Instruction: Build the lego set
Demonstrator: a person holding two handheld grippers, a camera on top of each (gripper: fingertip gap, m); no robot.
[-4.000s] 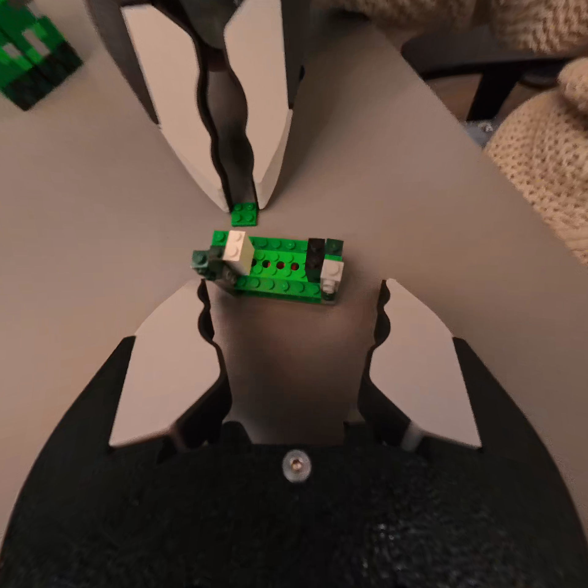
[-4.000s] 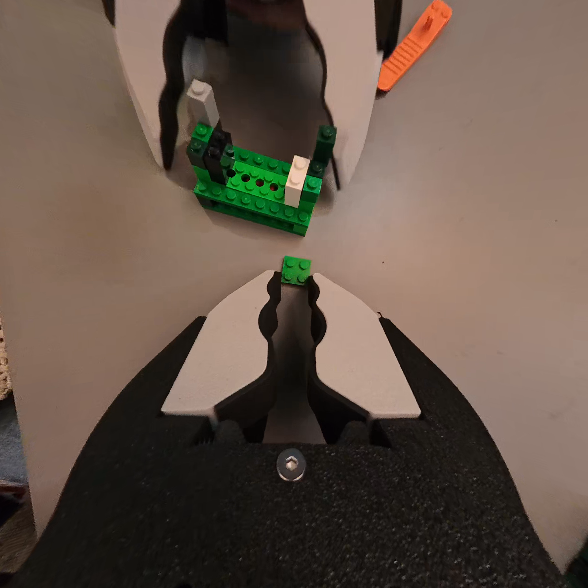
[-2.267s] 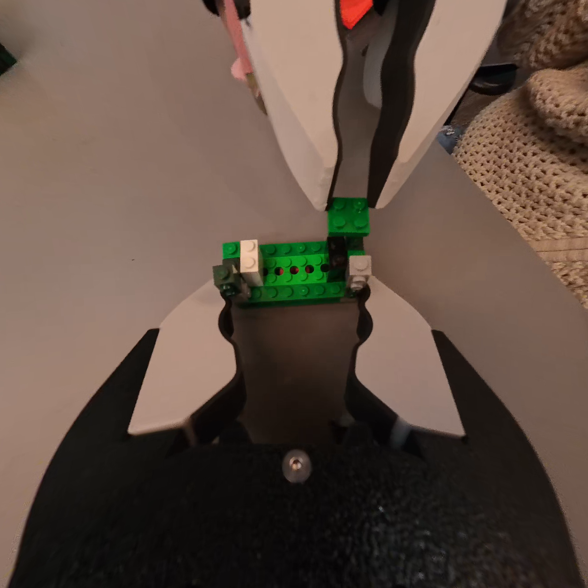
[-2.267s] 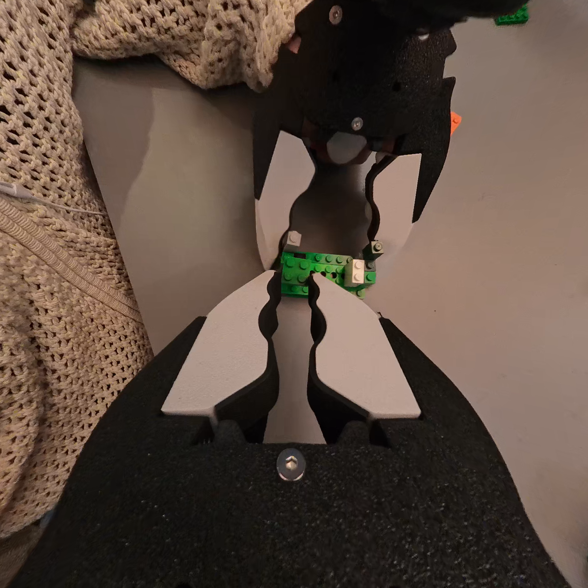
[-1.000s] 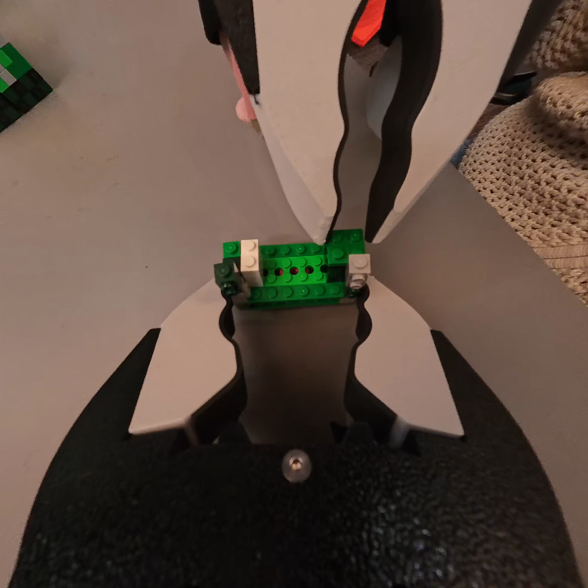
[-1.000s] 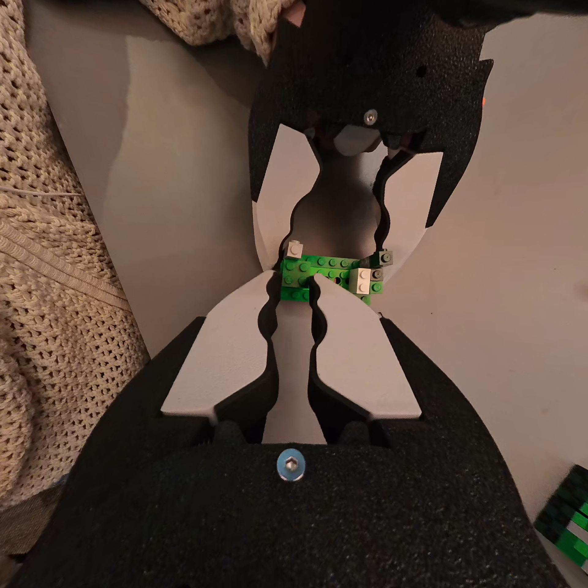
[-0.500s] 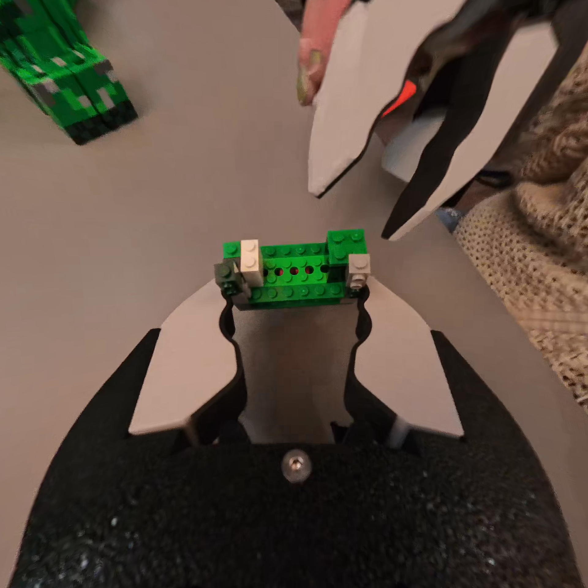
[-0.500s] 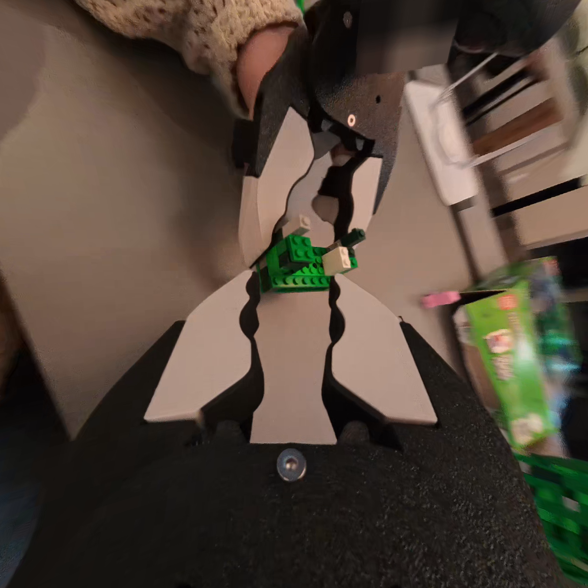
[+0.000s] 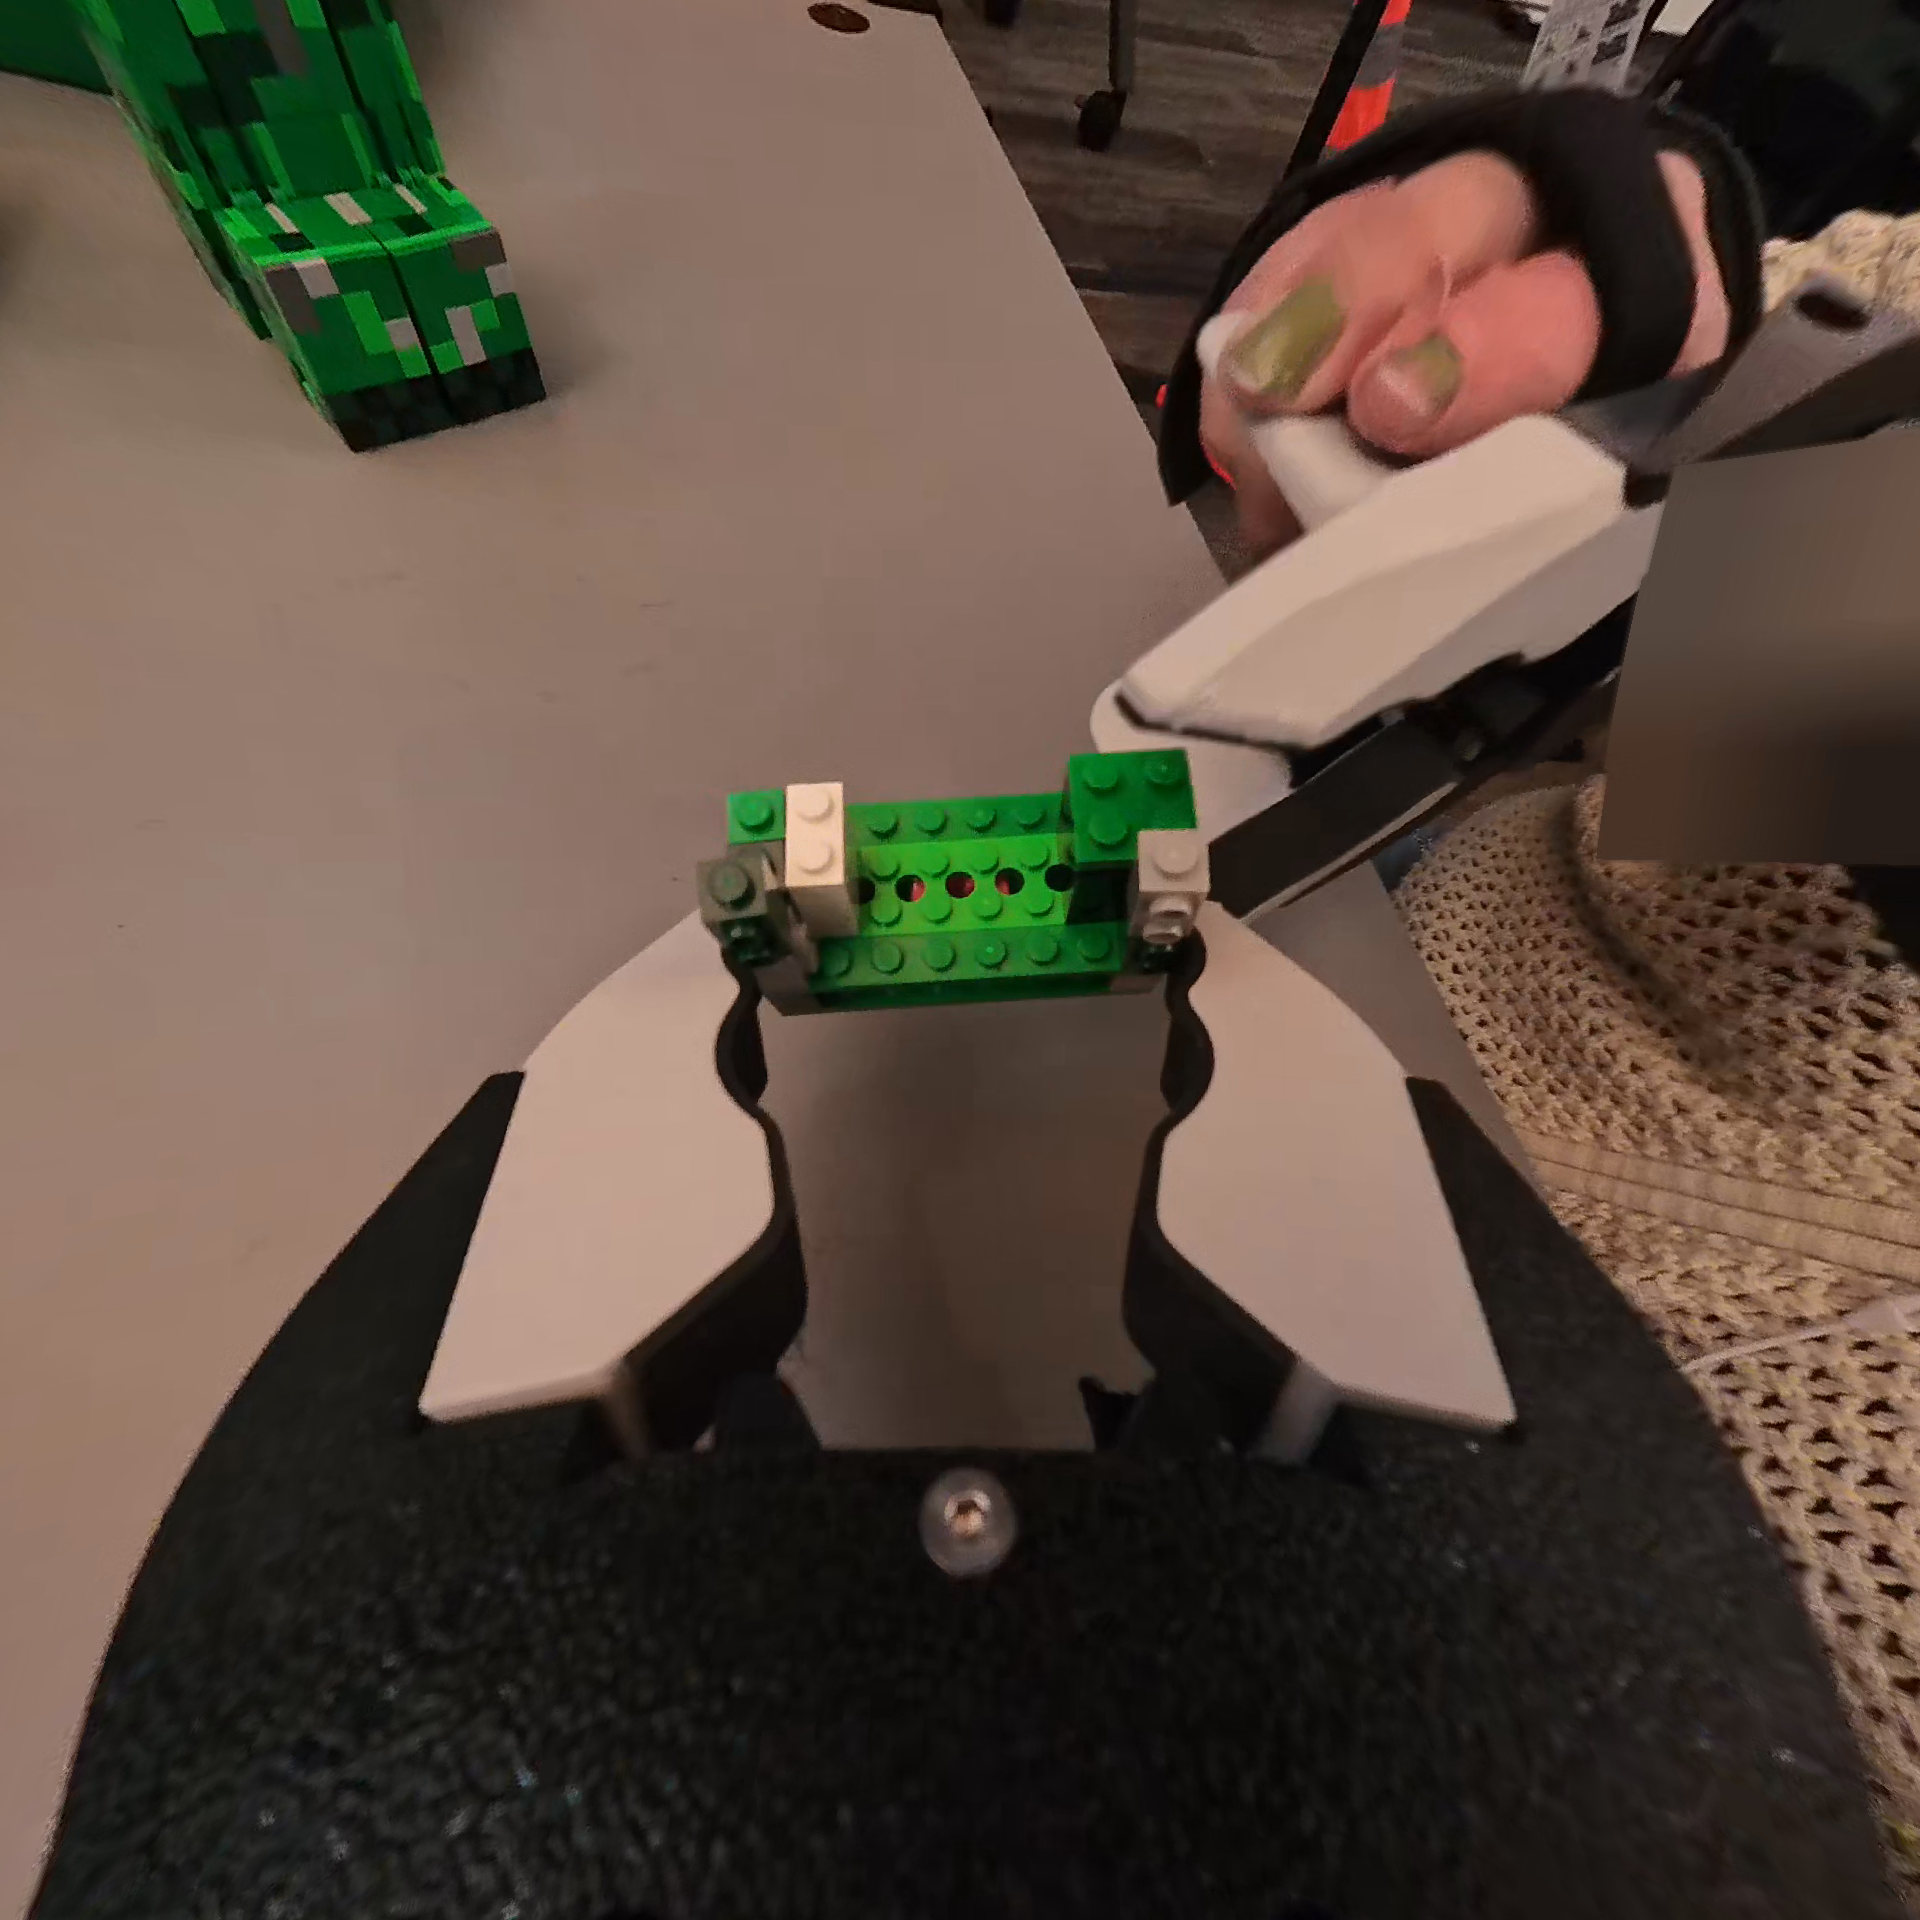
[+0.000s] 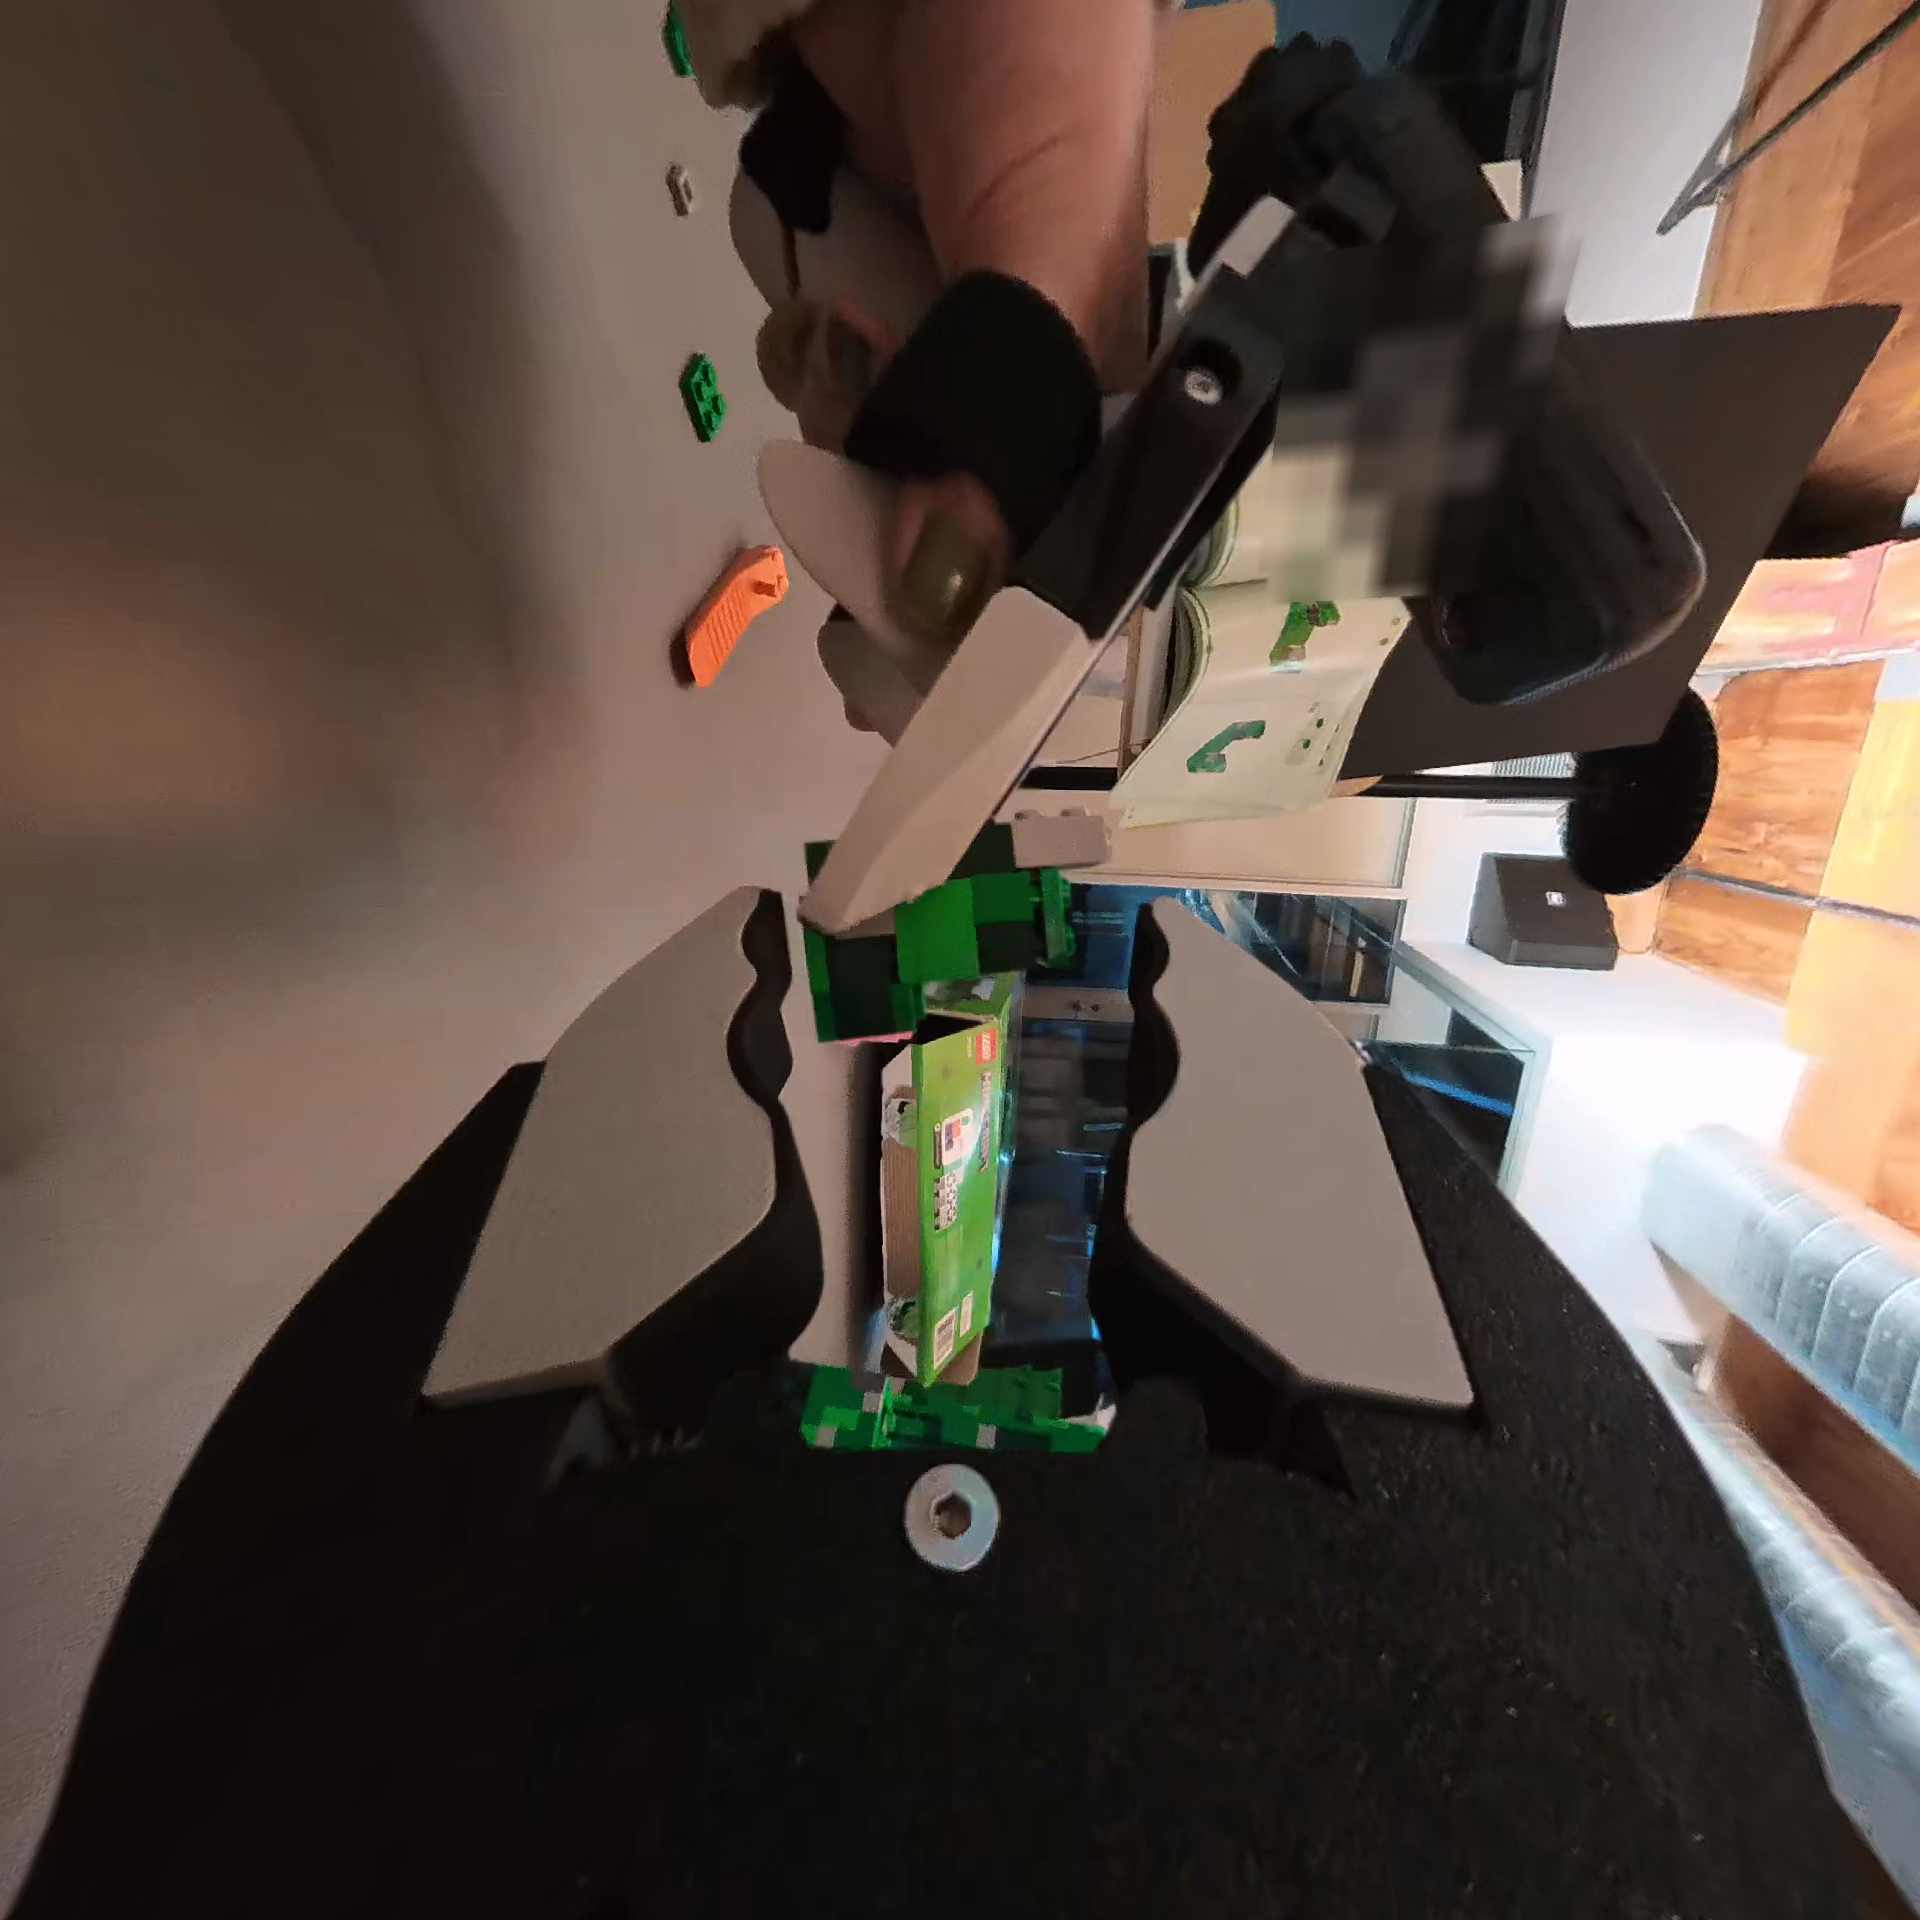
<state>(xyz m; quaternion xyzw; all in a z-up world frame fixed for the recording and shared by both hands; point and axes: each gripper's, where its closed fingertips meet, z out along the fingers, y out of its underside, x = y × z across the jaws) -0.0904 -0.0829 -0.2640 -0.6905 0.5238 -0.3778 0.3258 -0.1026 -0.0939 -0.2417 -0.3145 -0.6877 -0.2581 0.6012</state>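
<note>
The green lego assembly [image 9: 956, 914] has a white upright brick at its left and a small green plate [image 9: 1132, 790] on top of its right end. My left gripper [image 9: 961, 966] is shut on it, one fingertip at each end. My right gripper [image 10: 961, 914] is open and empty, rolled on its side. It comes in from the right in the left wrist view [image 9: 1164, 812], its two tips flanking the assembly's right end. In the right wrist view the assembly [image 10: 935, 935] sits between my open fingers, partly hidden by a left gripper finger [image 10: 935, 758].
A green blocky figure [image 9: 343, 239] stands at the table's far left. An orange brick separator [image 10: 732, 618], a loose green plate [image 10: 701, 395], the green set box [image 10: 951, 1174] and a booklet [image 10: 1247, 727] lie on the table. The table edge [image 9: 1091, 312] and a knit sleeve [image 9: 1558, 1039] are at right. Only a small space, under 4 cm, lies between the two pairs of fingers. From the left gripper's tips to the green blocky figure [image 9: 343, 239] is close to 25 cm.
My left gripper closed on the assembly and has moved with it. My right gripper let go of the small green plate on the assembly's right end, opened wider, and swung sideways to the right.
</note>
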